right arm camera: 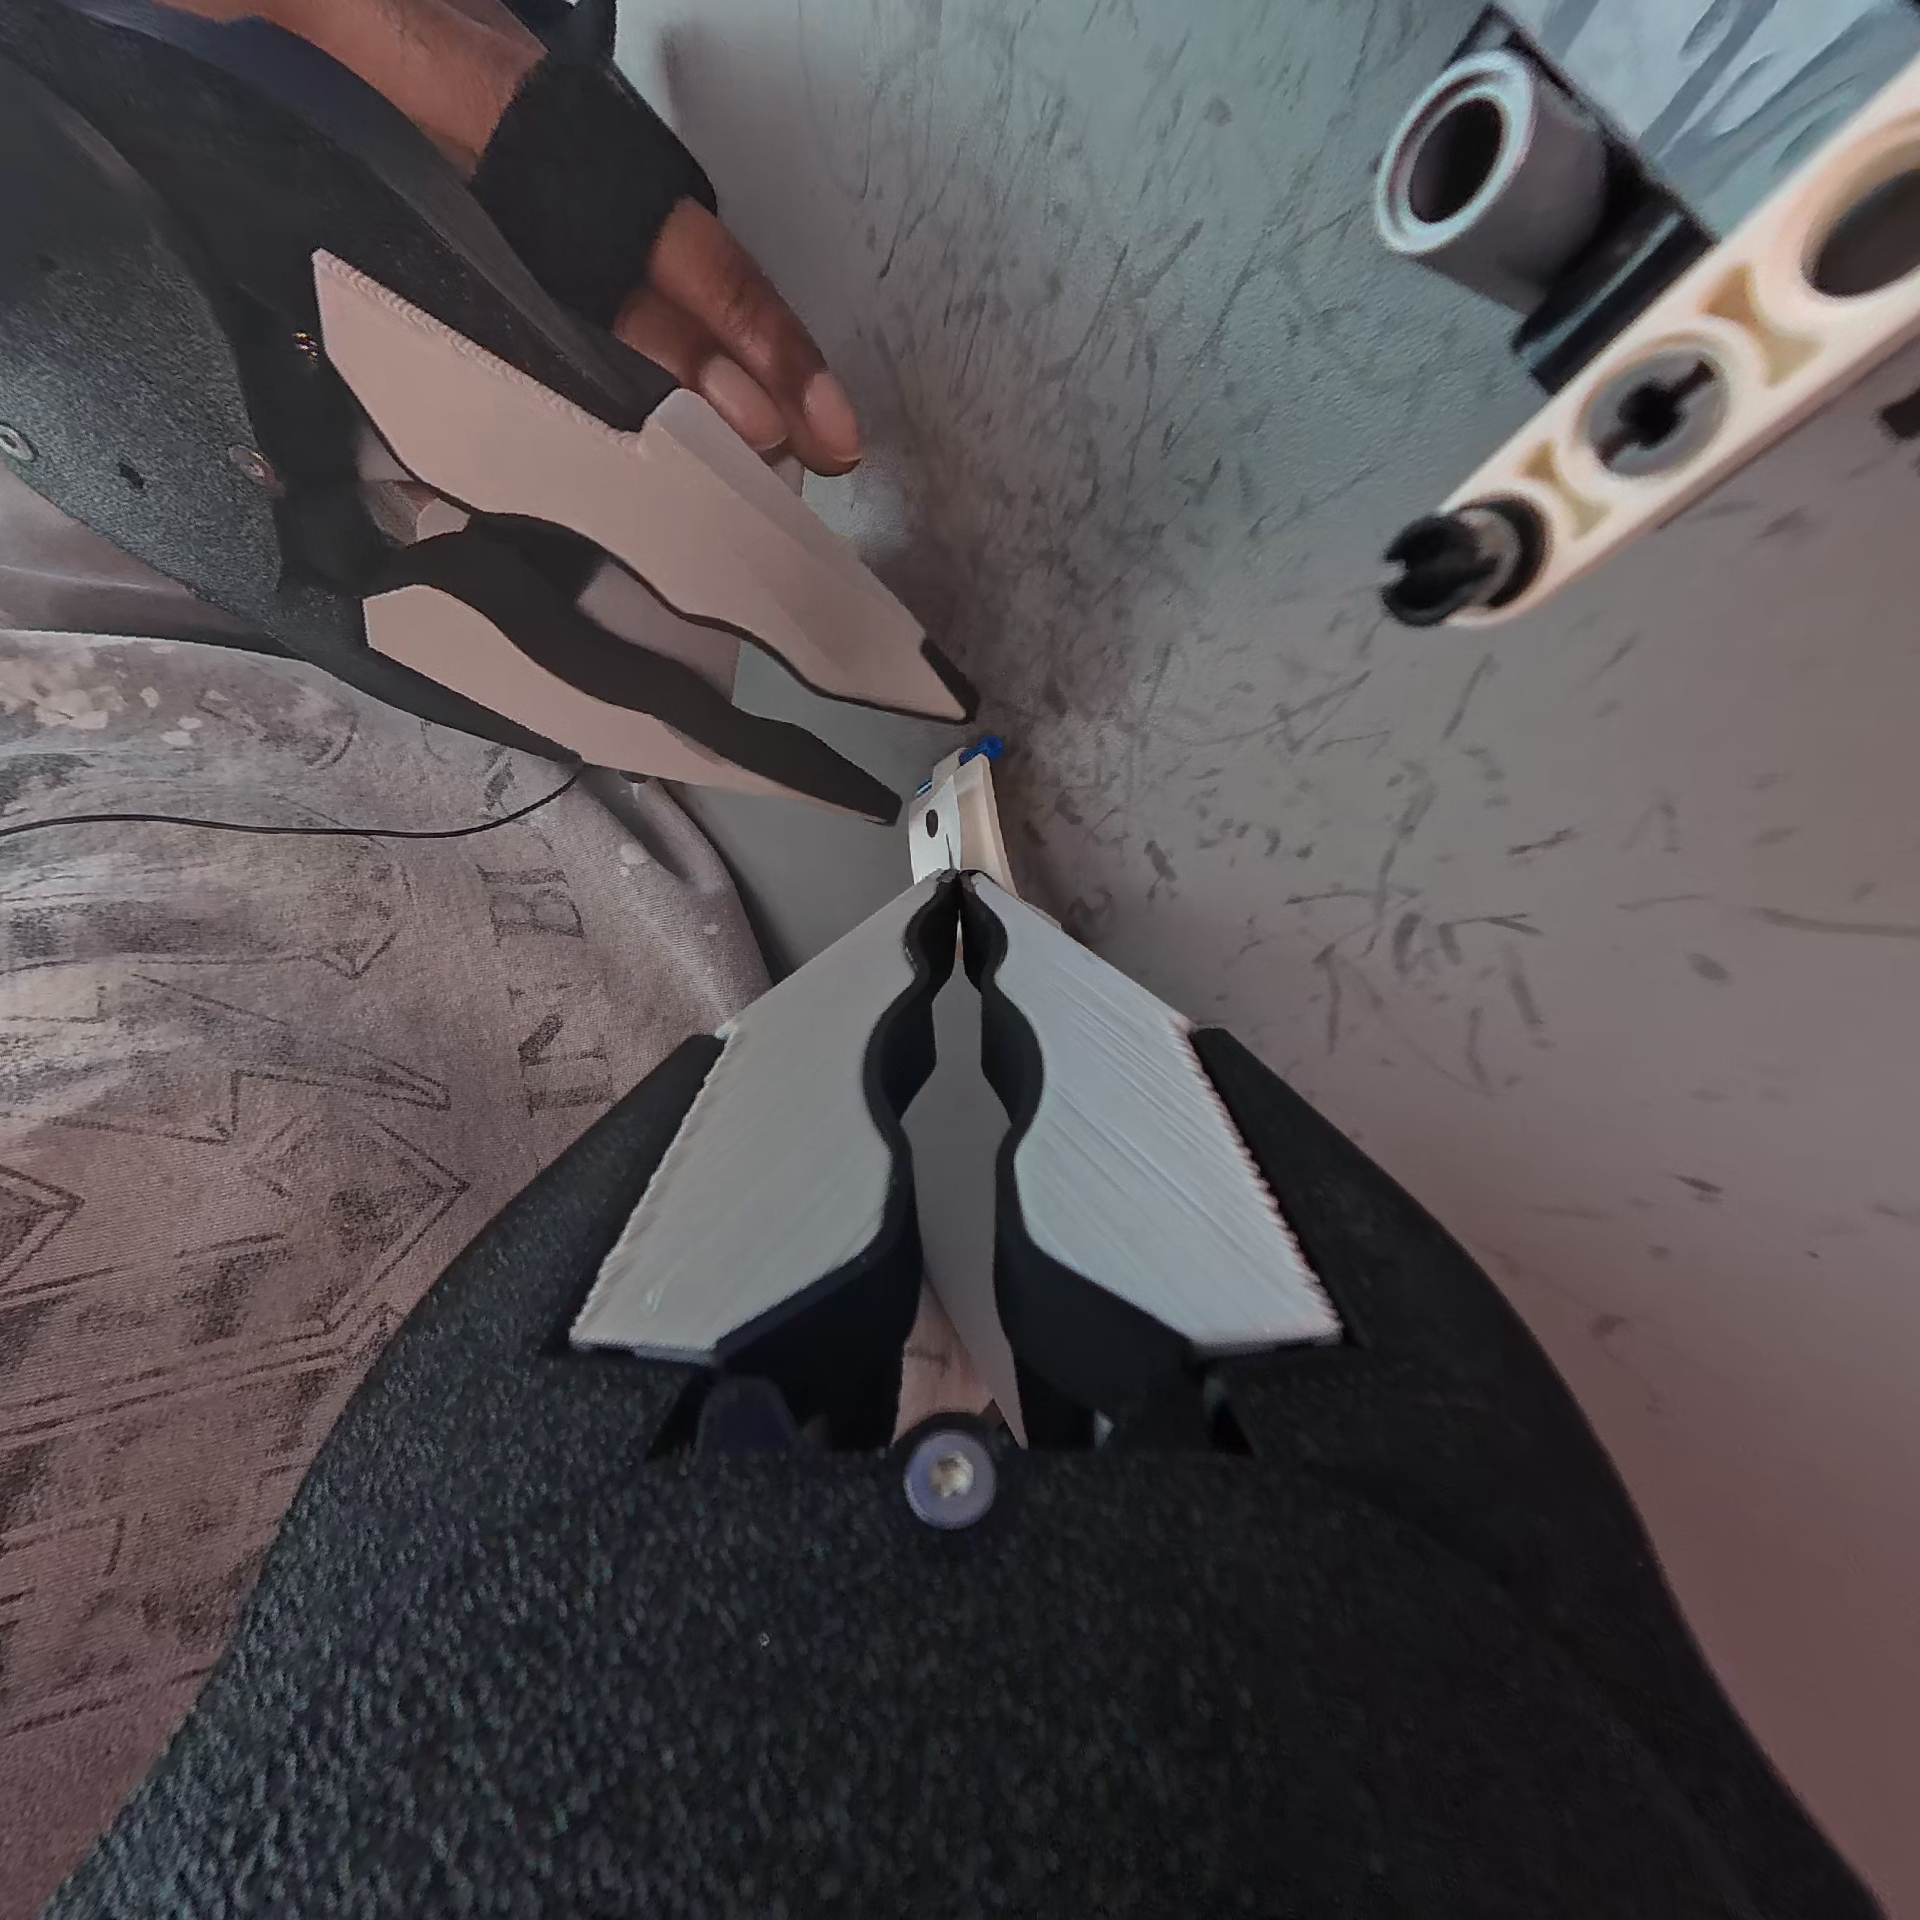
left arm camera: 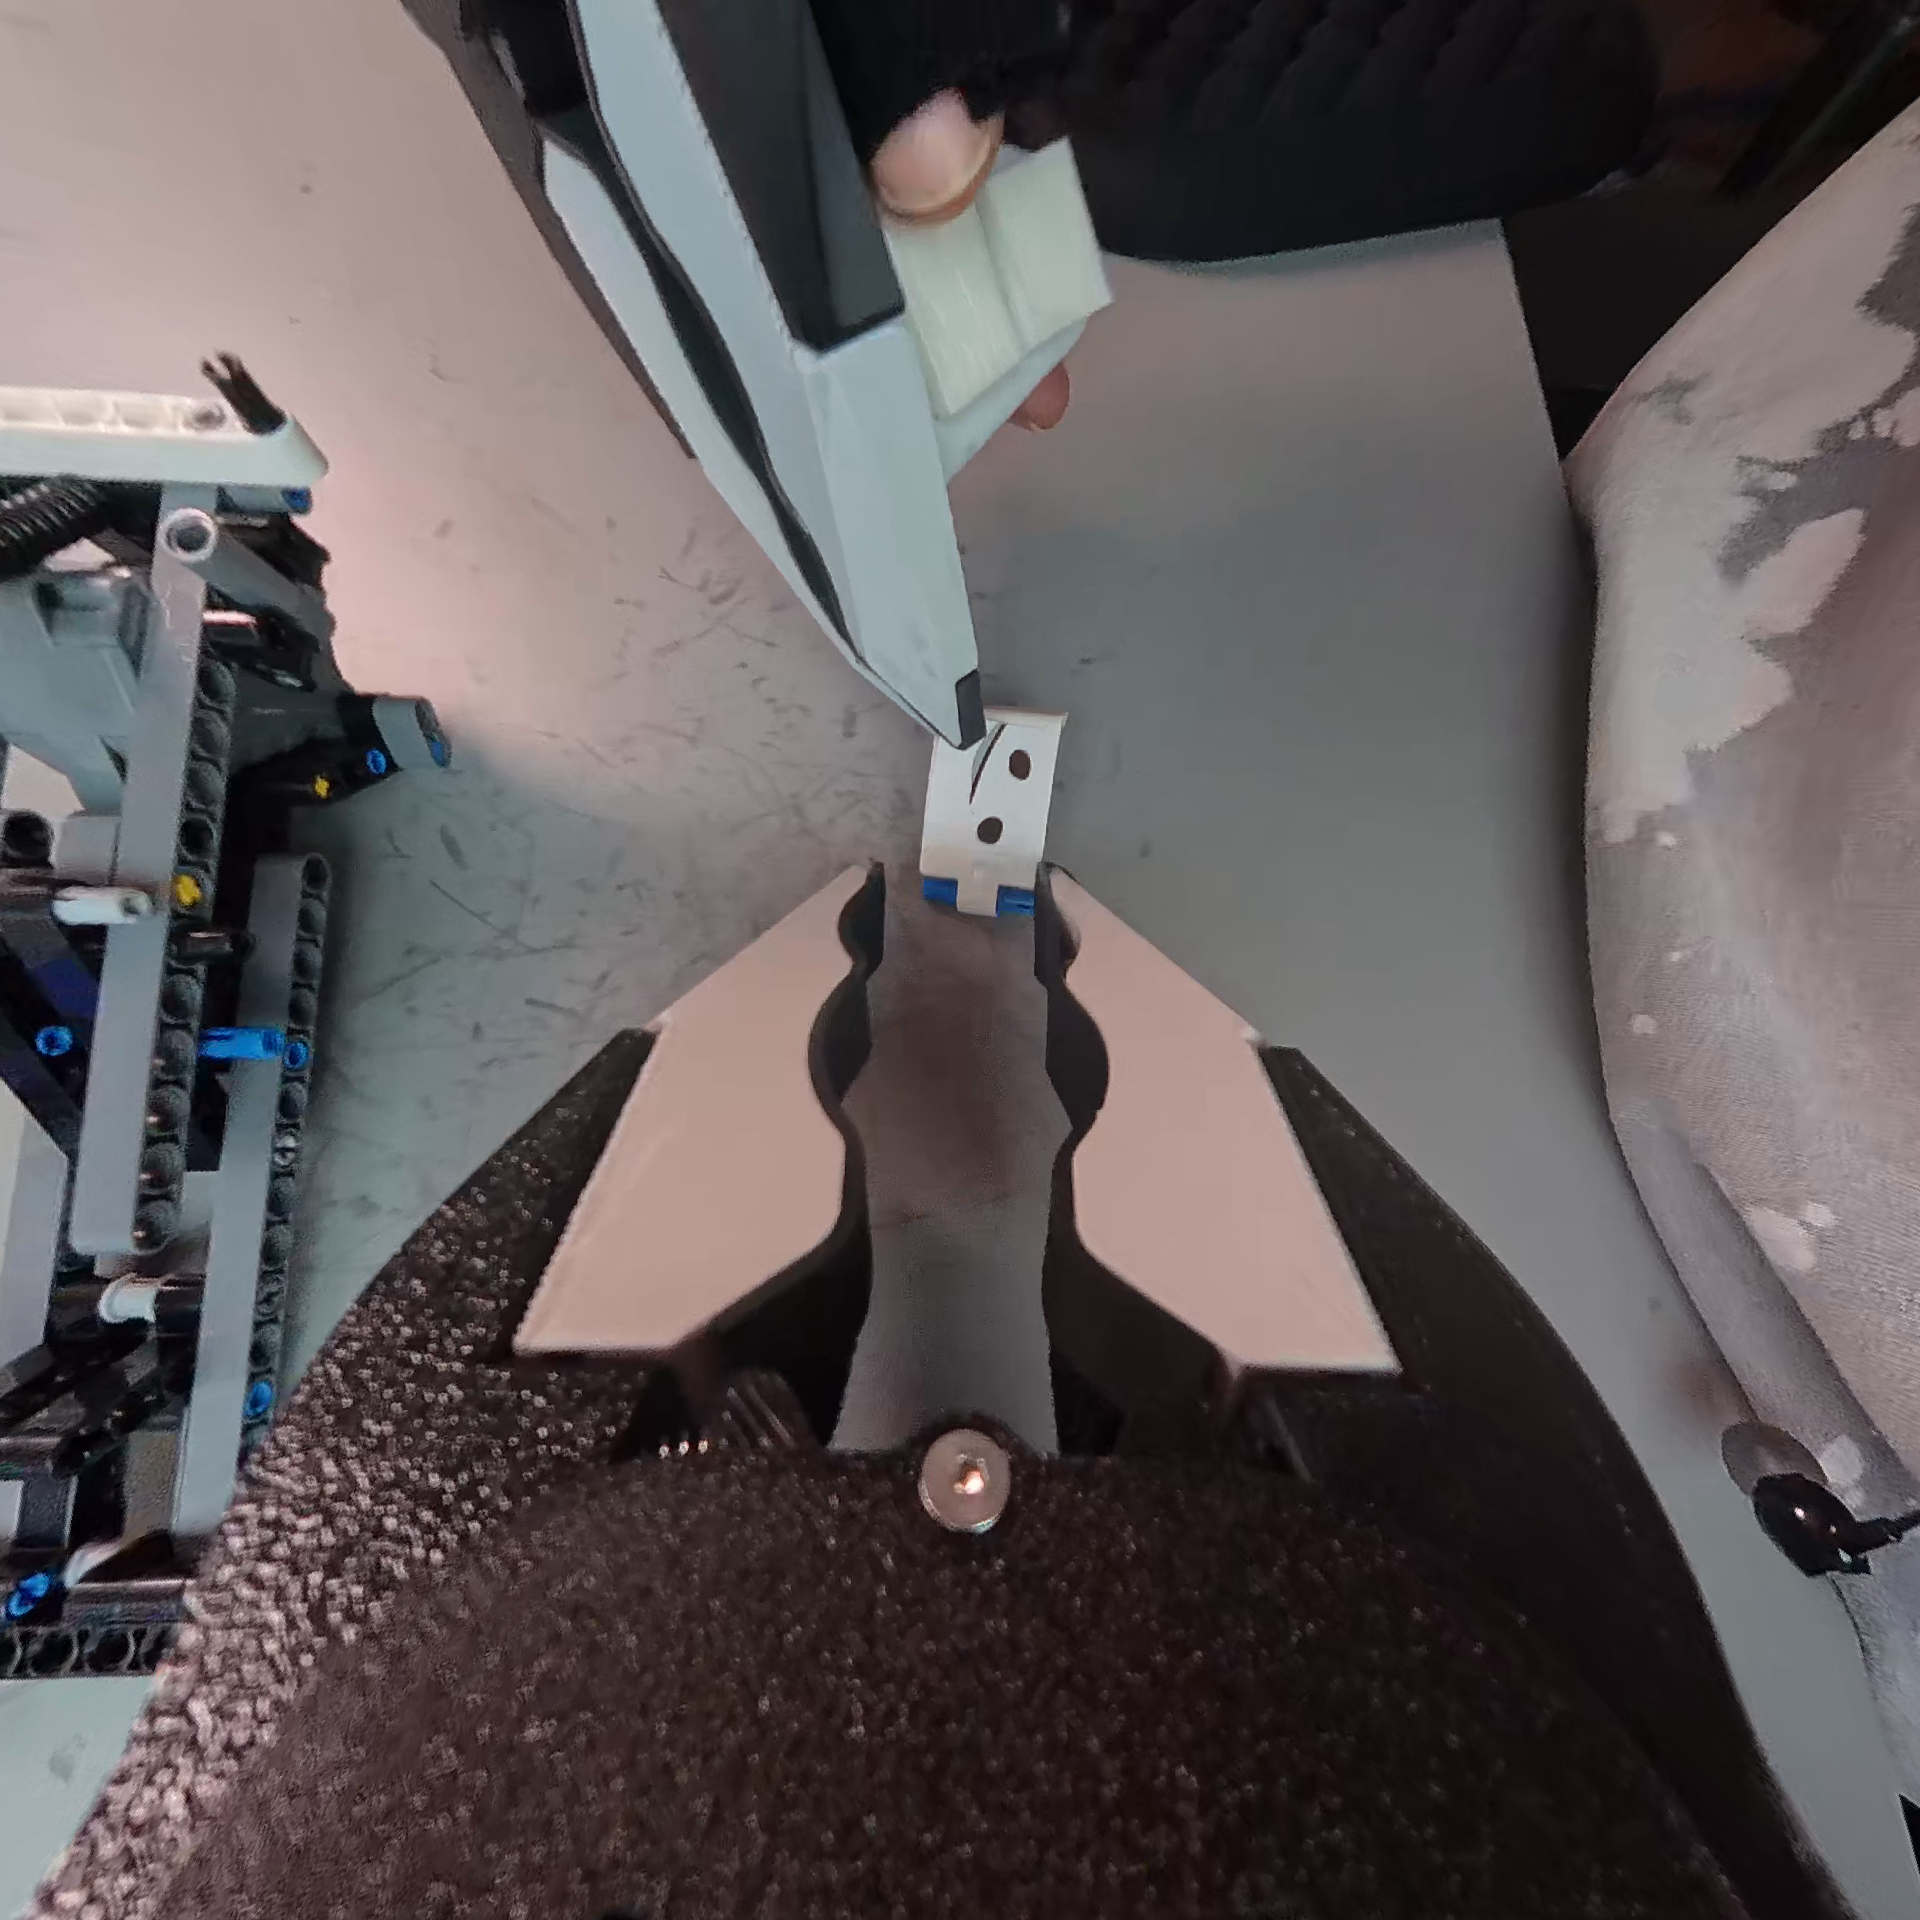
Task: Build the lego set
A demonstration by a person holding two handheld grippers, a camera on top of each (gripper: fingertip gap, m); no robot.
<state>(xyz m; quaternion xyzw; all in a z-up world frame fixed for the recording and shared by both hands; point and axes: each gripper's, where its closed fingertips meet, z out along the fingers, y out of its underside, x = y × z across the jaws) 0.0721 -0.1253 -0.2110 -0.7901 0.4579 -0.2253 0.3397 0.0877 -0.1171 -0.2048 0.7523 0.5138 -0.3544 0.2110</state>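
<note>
**White panel piece pinched between my two grippers**

My right gripper has its fingertips pressed together on the near edge of a small white panel piece, holding it just above the scratched grey table. In my left wrist view the same piece shows two dark round holes and a curved dark line on its face, with a blue pin running across its lower edge.

My left gripper is parted to a narrow gap, about as wide as the piece. Its right fingertip touches the pin end; whether the left one touches I cannot tell, so I cannot say that it grips. From the right wrist view, this gripper reaches in from the upper left, its tips at the far end of the piece.

The partly built lego model, grey and black beams with blue pins, stands at the left of the table, well apart from the piece. One of its white beams shows close at the upper right of my right view.

My patterned grey clothing borders the table edge.
</note>
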